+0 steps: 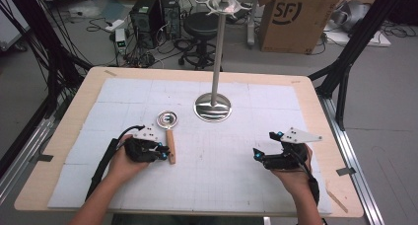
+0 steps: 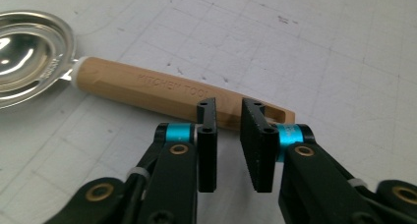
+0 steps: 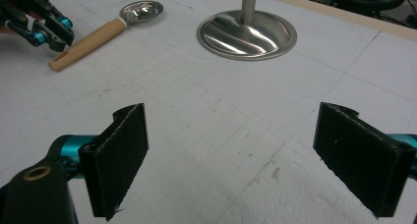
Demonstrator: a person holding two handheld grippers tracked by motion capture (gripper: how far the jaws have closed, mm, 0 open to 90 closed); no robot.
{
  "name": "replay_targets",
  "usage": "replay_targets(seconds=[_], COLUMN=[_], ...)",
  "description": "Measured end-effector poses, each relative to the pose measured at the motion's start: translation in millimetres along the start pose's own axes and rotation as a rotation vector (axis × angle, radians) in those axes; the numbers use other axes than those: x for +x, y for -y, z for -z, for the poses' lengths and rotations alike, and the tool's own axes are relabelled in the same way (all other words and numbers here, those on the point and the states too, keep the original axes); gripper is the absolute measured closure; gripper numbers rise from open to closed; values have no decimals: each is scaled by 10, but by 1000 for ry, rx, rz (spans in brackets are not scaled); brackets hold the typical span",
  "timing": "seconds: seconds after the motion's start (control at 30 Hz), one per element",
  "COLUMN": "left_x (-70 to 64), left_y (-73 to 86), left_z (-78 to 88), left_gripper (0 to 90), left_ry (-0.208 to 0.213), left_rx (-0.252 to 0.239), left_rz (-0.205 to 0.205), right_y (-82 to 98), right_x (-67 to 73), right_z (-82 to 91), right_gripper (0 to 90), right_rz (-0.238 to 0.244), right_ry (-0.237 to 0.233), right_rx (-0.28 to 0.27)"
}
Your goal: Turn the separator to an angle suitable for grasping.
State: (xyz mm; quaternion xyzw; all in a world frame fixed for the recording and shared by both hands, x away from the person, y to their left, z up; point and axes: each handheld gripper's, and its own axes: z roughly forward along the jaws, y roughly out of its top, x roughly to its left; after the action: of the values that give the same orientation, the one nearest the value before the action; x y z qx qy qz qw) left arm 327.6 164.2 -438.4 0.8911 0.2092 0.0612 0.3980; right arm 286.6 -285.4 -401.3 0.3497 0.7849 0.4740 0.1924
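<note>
Surface: a pale wooden table (image 1: 315, 94) with rounded corners, seen from above.
Covering: a white gridded mat (image 1: 236, 151) is spread across most of the top.
On the mat, centre: the round polished steel base of an upright metal stand (image 1: 212, 107).
On the mat, left: a steel-bowled spoon with a light wooden handle (image 1: 170, 142), laid flat near the base.

1 spoon (image 1: 168, 129), 1 metal stand (image 1: 213, 106), 2 hand-held grippers (image 1: 160, 151)
</note>
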Motion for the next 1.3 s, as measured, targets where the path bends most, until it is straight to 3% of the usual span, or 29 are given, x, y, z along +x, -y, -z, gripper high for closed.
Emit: replay_targets(seconds=[0.3, 0.4, 0.7, 0.87, 1.07, 1.2, 1.3], left_x=[-73, -107, -102, -8, 129, 244, 341], left_y=[-124, -195, -235, -271, -416, -477, -489], left_z=[-176, -307, -329, -203, -158, -205, -232], left_gripper=[797, 799, 808, 859, 876, 891, 898], left_ry=[10, 22, 15, -22, -63, -87, -98], left_rx=[2, 8, 4, -60, -81, -61, -84], left_rz=[-22, -40, -32, 14, 31, 54, 72], right_y=[-2, -2, 0, -1, -3, -3, -3], right_x=[3, 1, -10, 1, -2, -10, -11], right_z=[-9, -8, -6, -19, -25, -28, -32], right_gripper=[121, 121, 122, 123, 130, 130, 130], right_rz=[-2, -1, -1, 0, 0, -2, -1], right_ry=[-3, -2, -2, -5, -9, -7, -11], right_rx=[1, 1, -1, 4, 5, 2, 7])
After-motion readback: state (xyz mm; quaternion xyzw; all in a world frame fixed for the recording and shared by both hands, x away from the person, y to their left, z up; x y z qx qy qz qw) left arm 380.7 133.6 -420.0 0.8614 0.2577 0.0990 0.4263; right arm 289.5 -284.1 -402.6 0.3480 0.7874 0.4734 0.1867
